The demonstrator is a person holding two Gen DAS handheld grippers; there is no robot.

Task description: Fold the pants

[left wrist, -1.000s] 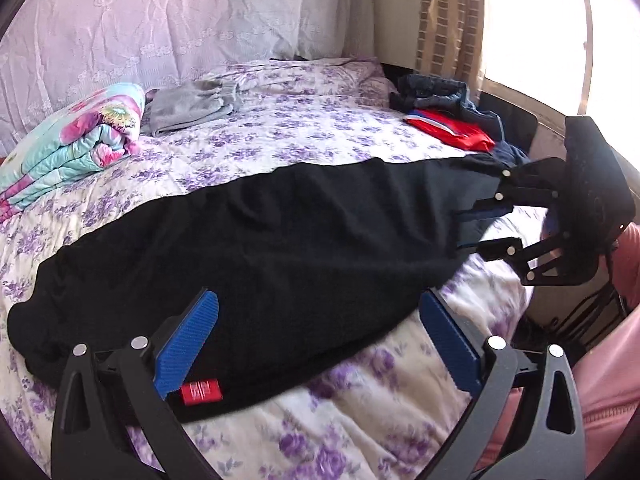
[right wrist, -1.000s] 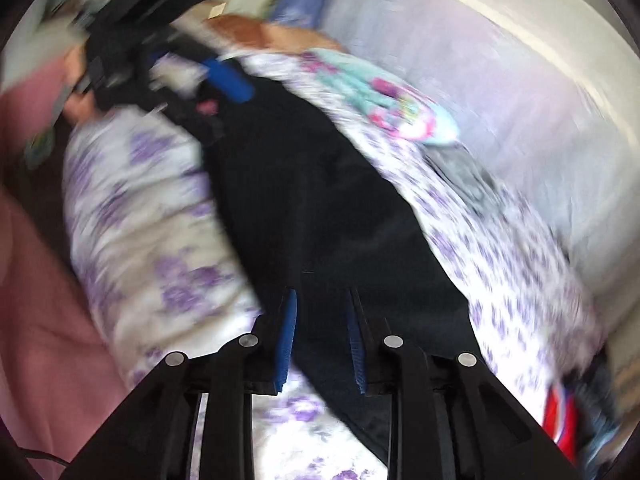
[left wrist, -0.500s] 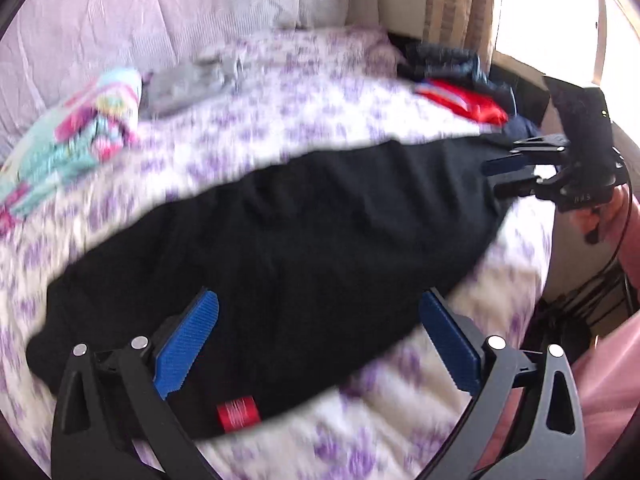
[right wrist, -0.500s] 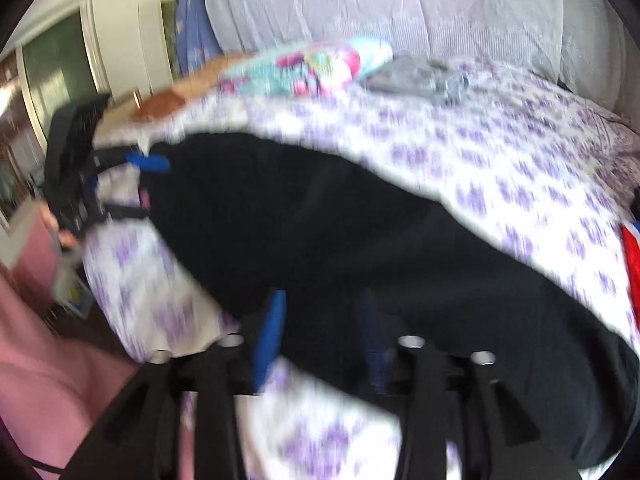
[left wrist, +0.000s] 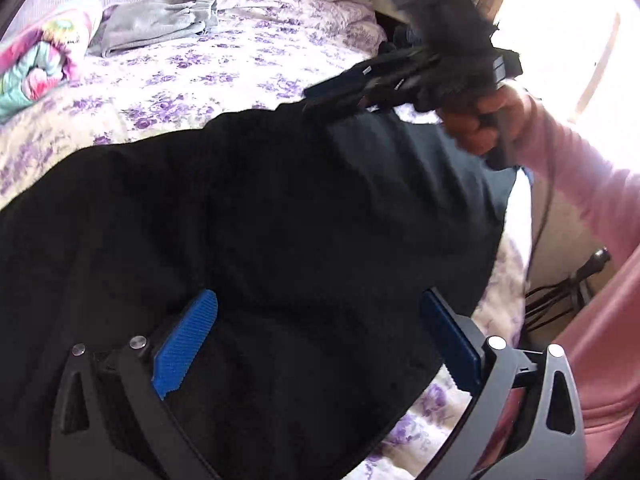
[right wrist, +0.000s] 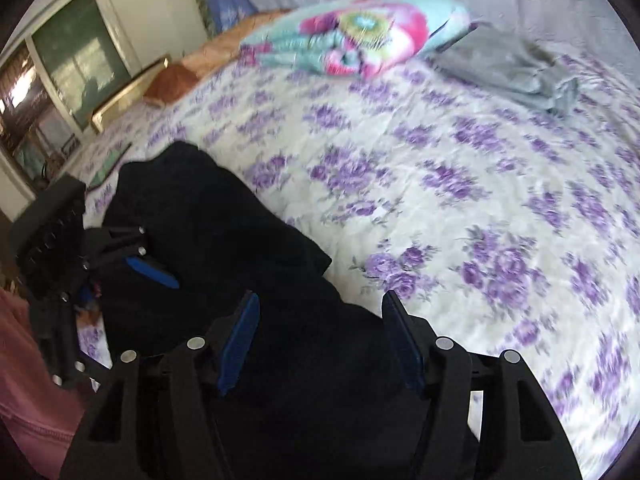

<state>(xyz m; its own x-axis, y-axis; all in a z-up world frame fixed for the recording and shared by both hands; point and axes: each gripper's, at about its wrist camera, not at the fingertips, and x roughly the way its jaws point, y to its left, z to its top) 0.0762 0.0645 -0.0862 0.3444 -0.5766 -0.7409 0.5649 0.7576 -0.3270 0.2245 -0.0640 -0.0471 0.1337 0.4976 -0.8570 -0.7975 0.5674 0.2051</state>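
Black pants (left wrist: 280, 200) lie spread across the purple-flowered bed sheet (left wrist: 208, 72). My left gripper (left wrist: 320, 300) hovers open just over their near part, its blue pads (left wrist: 186, 344) wide apart and touching nothing. The right gripper (left wrist: 320, 96), blurred and held by a hand (left wrist: 480, 120), hangs over the pants' far edge. In the right wrist view the pants (right wrist: 240, 240) fill the lower left. There the right gripper (right wrist: 320, 308) has its jaws opening, with black cloth beneath the gap and no pad pressing on it. The left gripper (right wrist: 120, 276) shows at the left.
A folded floral blanket (right wrist: 360, 36) and a grey garment (right wrist: 512, 64) lie at the far side of the bed. A person's pink sleeve (left wrist: 592, 208) is at the right. The bed's edge and cables (left wrist: 560, 296) lie to the right.
The right gripper has swung in from the pants' far end to above the cloth, nearer the left gripper, and its jaws have widened. The left gripper has dipped closer to the pants.
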